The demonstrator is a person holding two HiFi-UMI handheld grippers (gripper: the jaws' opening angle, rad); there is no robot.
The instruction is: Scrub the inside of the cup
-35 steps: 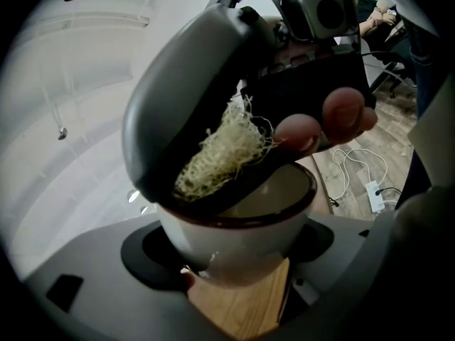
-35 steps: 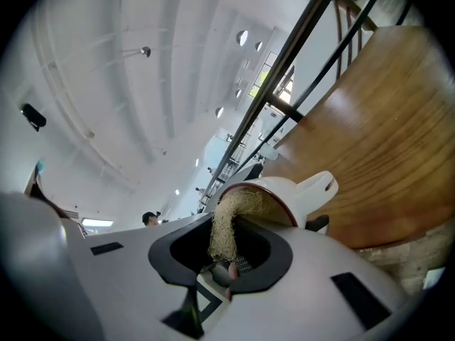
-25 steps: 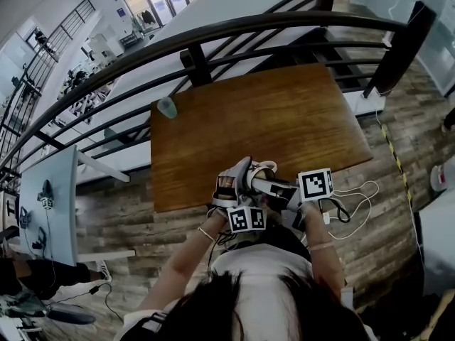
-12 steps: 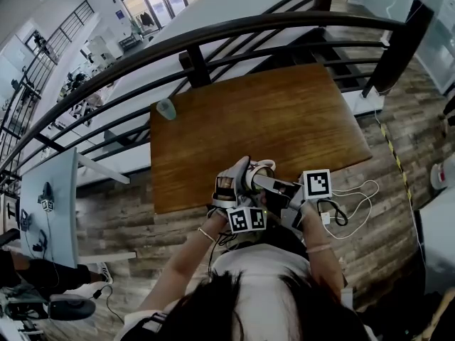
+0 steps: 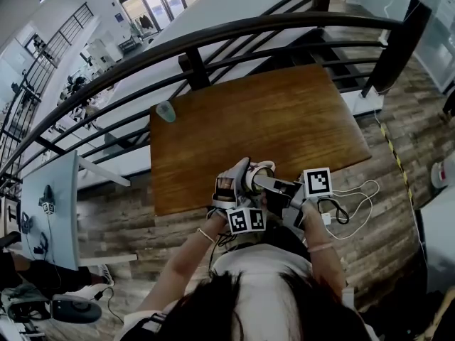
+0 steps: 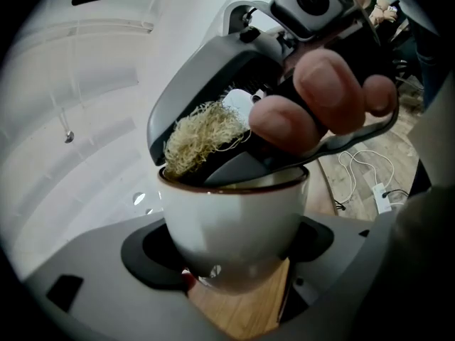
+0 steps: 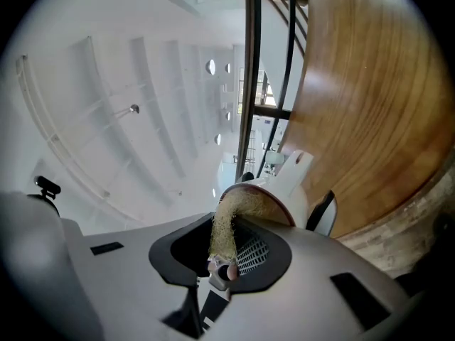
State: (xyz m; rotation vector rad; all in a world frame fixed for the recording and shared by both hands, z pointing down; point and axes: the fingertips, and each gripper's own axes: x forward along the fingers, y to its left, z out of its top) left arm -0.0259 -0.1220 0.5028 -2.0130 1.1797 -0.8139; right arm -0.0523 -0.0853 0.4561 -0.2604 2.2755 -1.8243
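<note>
A white cup [image 6: 234, 222] with a brown rim is clamped between the jaws of my left gripper [image 6: 231, 258], which is shut on its sides. A tuft of pale straw-coloured scrubber [image 6: 201, 135] dips into the cup's mouth, and my right gripper [image 7: 226, 251] is shut on it. In the right gripper view the scrubber [image 7: 225, 226] runs from the jaws over the cup's rim [image 7: 266, 194]. In the head view both grippers meet above the table's near edge, the left gripper [image 5: 242, 182] holding the cup [image 5: 260, 172] and the right gripper [image 5: 274, 185] pointing into it.
The brown wooden table [image 5: 284, 119] has a small teal cup [image 5: 166, 110] at its far left corner. A black railing [image 5: 213, 38] curves behind the table. White cables [image 5: 355, 197] lie on the wood floor at the right.
The right gripper's marker cube has turned slightly about its own axis. The left gripper and the cup have stayed in place.
</note>
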